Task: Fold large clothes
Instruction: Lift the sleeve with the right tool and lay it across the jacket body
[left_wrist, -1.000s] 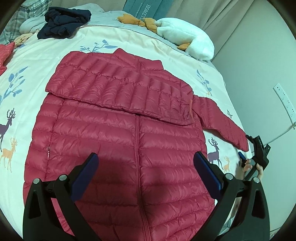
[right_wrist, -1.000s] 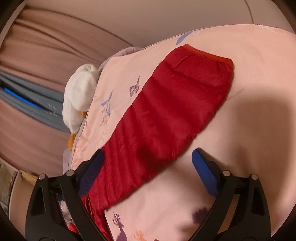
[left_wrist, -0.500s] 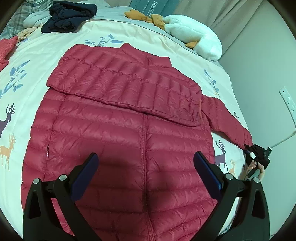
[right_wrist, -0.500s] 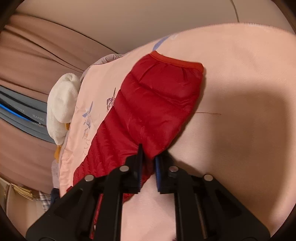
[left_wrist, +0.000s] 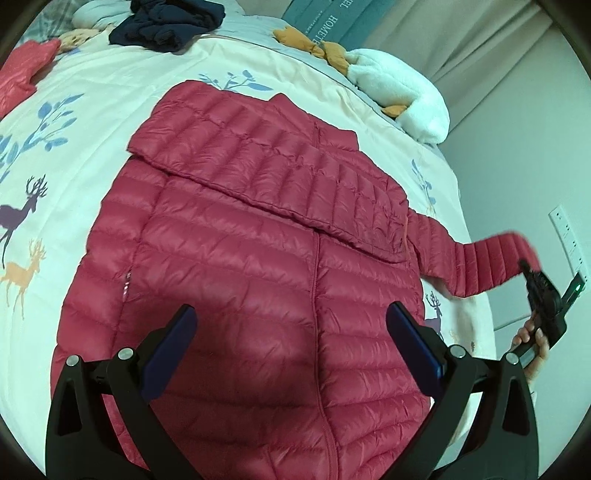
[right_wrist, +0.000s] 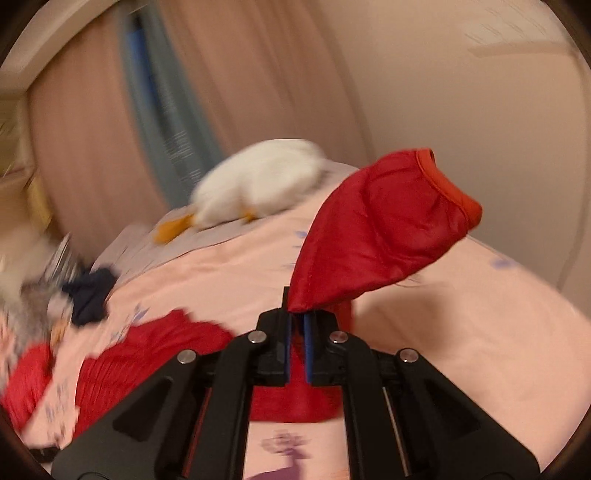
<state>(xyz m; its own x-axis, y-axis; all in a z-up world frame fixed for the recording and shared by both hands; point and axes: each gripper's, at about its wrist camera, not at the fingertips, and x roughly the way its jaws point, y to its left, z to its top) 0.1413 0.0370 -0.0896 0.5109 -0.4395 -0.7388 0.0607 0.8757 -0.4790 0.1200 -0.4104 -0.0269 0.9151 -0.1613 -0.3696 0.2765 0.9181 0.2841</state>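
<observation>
Lifted now, sleeve (right_wrist: 384, 229) clamped in right tool (right_wrist: 297, 325); left tool (left_wrist: 291, 336) wide.

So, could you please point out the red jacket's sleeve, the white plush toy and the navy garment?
sleeve (right_wrist: 384, 229): right wrist view, mid-cuff fabric.
white plush toy (left_wrist: 402, 92): left wrist view, its body.
navy garment (left_wrist: 170, 22): left wrist view, centre of the heap.

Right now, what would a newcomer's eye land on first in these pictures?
The big red puffer jacket spread across the deer-print bedspread, one sleeve already folded over its chest. Next, the right gripper shut on the other sleeve, lifting its cuff off the bed. A white plush duck lies at the far corner.
</observation>
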